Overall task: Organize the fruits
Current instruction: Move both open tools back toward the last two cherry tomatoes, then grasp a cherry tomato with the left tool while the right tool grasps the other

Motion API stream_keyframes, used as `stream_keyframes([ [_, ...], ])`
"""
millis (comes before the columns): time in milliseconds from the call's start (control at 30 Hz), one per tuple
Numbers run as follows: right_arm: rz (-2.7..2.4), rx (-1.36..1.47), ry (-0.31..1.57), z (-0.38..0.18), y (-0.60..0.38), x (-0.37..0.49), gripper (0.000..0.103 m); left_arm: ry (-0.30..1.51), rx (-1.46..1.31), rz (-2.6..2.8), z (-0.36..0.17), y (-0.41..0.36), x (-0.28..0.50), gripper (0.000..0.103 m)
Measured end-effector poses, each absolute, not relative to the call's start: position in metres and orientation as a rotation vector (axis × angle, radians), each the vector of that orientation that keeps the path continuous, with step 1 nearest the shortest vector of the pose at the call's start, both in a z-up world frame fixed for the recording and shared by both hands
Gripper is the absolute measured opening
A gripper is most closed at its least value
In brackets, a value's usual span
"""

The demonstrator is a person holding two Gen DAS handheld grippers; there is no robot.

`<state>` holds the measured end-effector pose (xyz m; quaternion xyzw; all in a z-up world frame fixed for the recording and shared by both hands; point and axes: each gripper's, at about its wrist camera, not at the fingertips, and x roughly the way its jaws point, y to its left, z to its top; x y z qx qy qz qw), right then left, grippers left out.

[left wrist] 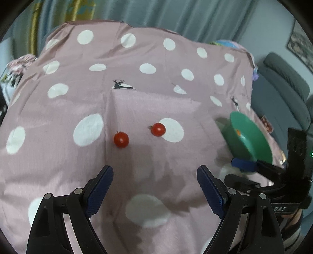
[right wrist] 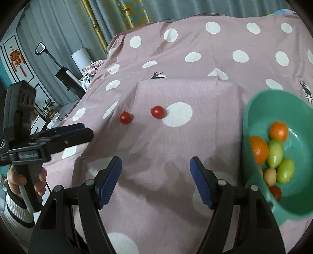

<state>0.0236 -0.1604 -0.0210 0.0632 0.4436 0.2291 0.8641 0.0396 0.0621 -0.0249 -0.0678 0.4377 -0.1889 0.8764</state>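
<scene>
Two red cherry tomatoes lie on the pink polka-dot cloth: one (left wrist: 121,139) to the left and one (left wrist: 158,129) to the right, also in the right wrist view (right wrist: 125,117) (right wrist: 157,112). A green bowl (right wrist: 254,109) at the right holds oranges (right wrist: 278,131), green fruits (right wrist: 275,154) and other small fruits; it also shows in the left wrist view (left wrist: 252,136). My left gripper (left wrist: 154,187) is open and empty, short of the tomatoes. My right gripper (right wrist: 155,176) is open and empty, just left of the bowl.
The cloth (left wrist: 137,58) covers a raised table with folds and a far edge. Grey curtains (left wrist: 176,13) hang behind. A grey sofa (left wrist: 283,82) stands at the right. A vacuum (right wrist: 64,74) and clutter stand at the left in the right wrist view.
</scene>
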Motion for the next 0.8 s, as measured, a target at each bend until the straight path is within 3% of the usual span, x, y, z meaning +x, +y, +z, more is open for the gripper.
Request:
stream_keyframes([
  [233,0.510,0.149,0.923,-0.025,-0.156,0.047,0.073,0.959,-0.033,-0.429,-0.032,0.047,0.070,0.084],
  [333,0.522,0.150,0.926,-0.028,-0.155,0.054,0.073,0.998,-0.027,-0.434,-0.039,0.045,0.085,0.074],
  [567,0.532,0.144,0.914,-0.028,-0.155,0.068,0.073,1.062,-0.031,-0.388,-0.054,0.045,0.111,0.073],
  [800,0.536,0.168,0.917,-0.032,-0.160,0.071,0.072,1.110,0.059,-0.337,-0.065,0.032,0.127,0.061],
])
